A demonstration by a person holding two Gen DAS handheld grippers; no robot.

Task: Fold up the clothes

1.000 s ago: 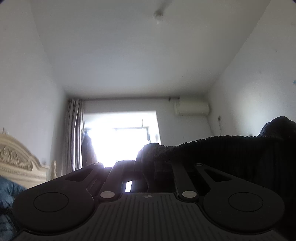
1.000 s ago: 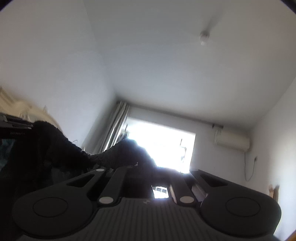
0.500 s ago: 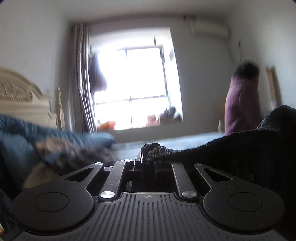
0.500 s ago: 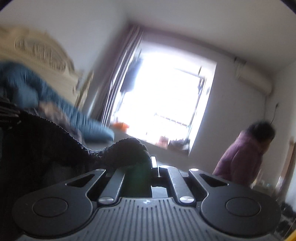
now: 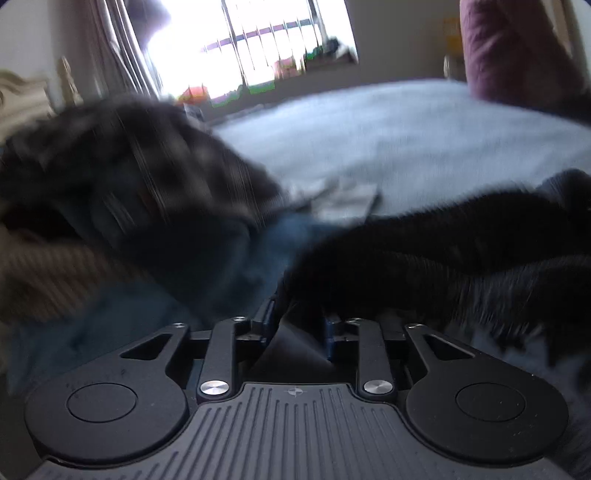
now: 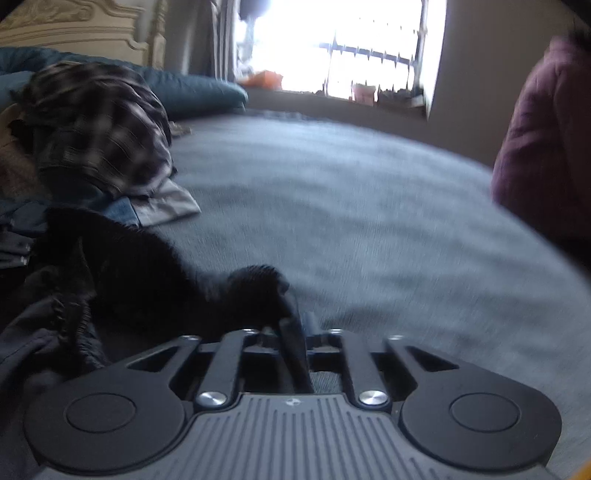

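A black knit garment (image 5: 443,254) stretches between my two grippers, low over the grey bed cover (image 5: 388,129). My left gripper (image 5: 299,306) is shut on one end of it, with the cloth bunched over the fingertips. In the right wrist view the same garment (image 6: 147,280) runs off to the left, and my right gripper (image 6: 295,314) is shut on its other end. The fingertips of both are hidden under the dark cloth.
A heap of clothes, with a checked shirt (image 6: 99,129) on top, lies on the left of the bed. A blue pillow (image 6: 199,92) and cream headboard (image 6: 74,26) sit behind. A person in a purple coat (image 6: 546,147) stands at right. The window (image 6: 340,44) is bright.
Both grippers have tipped down from pointing at the ceiling to pointing along the bed, bringing the black garment down with them. Both stay shut on it.
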